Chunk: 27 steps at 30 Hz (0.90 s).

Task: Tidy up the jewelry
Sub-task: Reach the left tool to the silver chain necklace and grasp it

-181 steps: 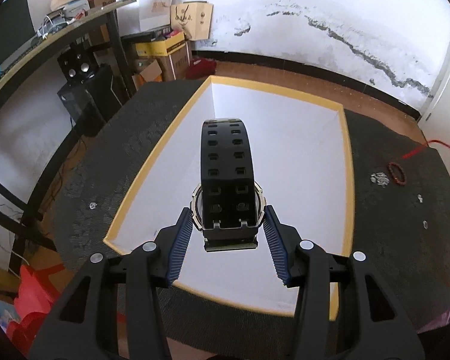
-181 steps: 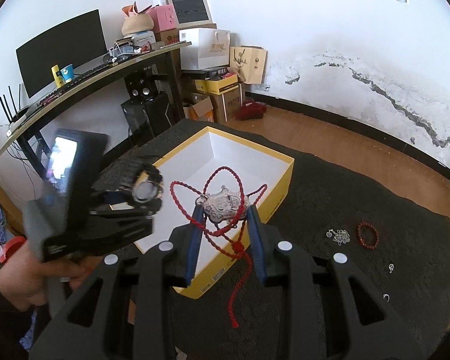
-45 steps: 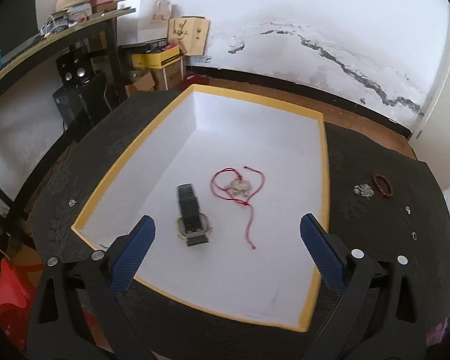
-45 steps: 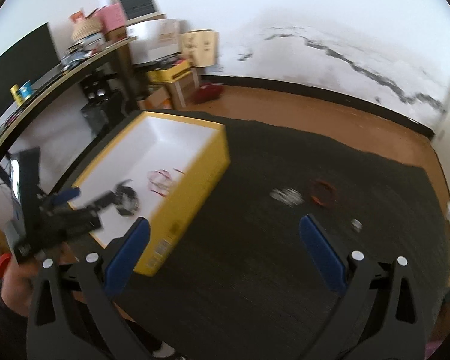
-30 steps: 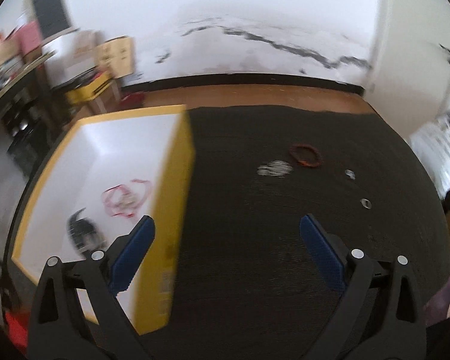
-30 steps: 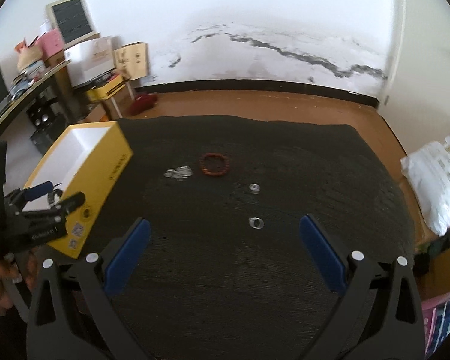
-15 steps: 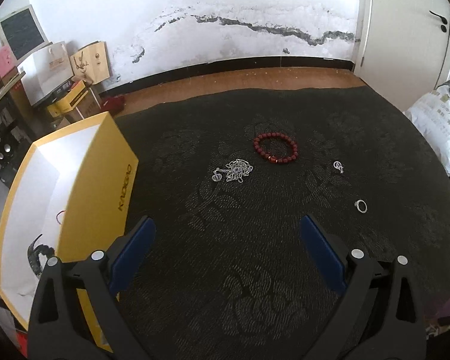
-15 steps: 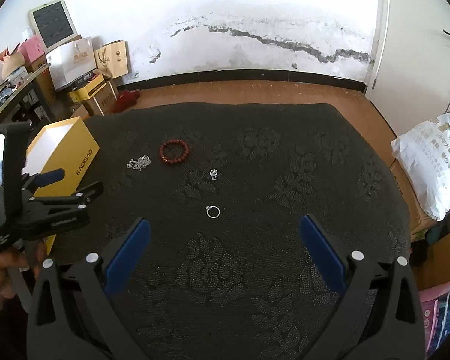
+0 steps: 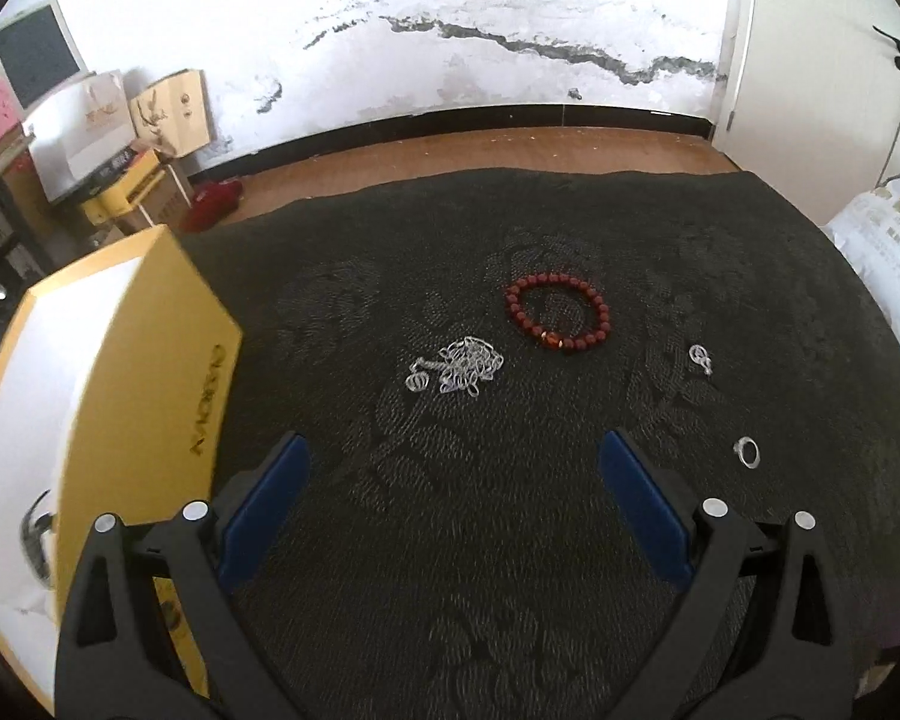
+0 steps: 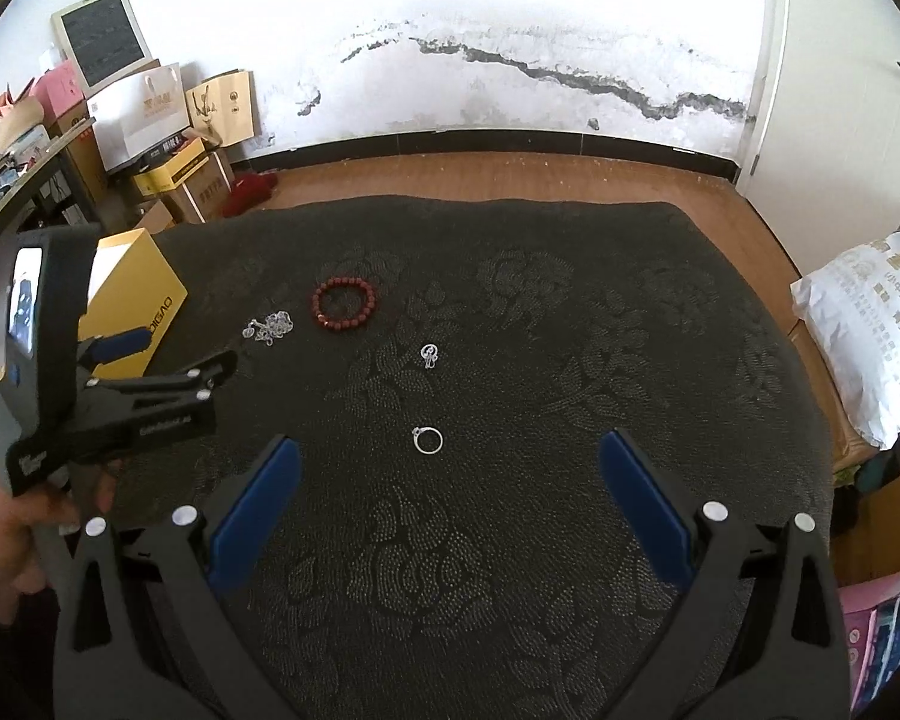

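In the left wrist view the yellow box (image 9: pixel 150 360) sat at nine o'clock on the dark patterned cloth (image 9: pixel 450 540), a watch (image 9: pixel 37 531) partly visible inside it. The left gripper (image 9: pixel 450 468) hung with its fingers wide apart, holding nothing. Toward twelve o'clock lay a silver chain (image 9: pixel 456 367), just right of it a red bead bracelet (image 9: pixel 556 314), then a small pendant (image 9: pixel 701 357) and a silver ring (image 9: pixel 747 453) at three o'clock. The right gripper (image 10: pixel 450 471) was likewise spread and empty, that ring (image 10: pixel 428 440) just ahead of it.
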{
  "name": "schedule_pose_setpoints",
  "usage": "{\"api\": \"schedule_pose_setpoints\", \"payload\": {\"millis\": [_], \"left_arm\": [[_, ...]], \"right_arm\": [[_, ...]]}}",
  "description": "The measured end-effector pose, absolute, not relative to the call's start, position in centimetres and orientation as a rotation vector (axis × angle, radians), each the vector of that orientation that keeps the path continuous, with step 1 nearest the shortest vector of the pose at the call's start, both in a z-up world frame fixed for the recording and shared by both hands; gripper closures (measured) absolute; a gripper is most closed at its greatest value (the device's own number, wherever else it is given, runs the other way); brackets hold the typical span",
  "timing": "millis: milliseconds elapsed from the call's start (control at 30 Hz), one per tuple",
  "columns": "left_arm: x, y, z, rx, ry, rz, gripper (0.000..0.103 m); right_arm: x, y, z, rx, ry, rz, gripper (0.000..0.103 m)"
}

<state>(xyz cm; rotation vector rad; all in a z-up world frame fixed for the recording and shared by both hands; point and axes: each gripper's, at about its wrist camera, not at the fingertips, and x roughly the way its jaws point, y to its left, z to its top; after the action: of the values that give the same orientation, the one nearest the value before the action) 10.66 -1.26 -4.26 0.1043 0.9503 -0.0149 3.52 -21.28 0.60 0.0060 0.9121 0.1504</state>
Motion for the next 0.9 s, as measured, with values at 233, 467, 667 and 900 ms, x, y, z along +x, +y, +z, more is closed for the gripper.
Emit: {"api": "schedule_pose_setpoints", "payload": {"millis": [233,467,667,900], "left_arm": [[15.2,-1.6,-8.7,0.126,0.992,-0.049,0.008],[16.7,-0.3,-10.7,0.054,1.006,-0.065,0.007],[16.8,-0.8,-10.8,0.058,0.985,-0.041,0.015],[15.9,-2.2,-10.0,0.109,0.958,-0.089,0.077]], "right_arm": [[4.4,-20.5,-0.3,-0.009,0.930,0.159,0.007],[5.6,-20.5,-0.7,-0.005,0.939,0.171,0.007],[6.6,-20.0,-1.6,-0.002,0.965,0.180,0.007],[7.6,-20.9,-2.3,0.024,0.976,0.143,0.007]]}}
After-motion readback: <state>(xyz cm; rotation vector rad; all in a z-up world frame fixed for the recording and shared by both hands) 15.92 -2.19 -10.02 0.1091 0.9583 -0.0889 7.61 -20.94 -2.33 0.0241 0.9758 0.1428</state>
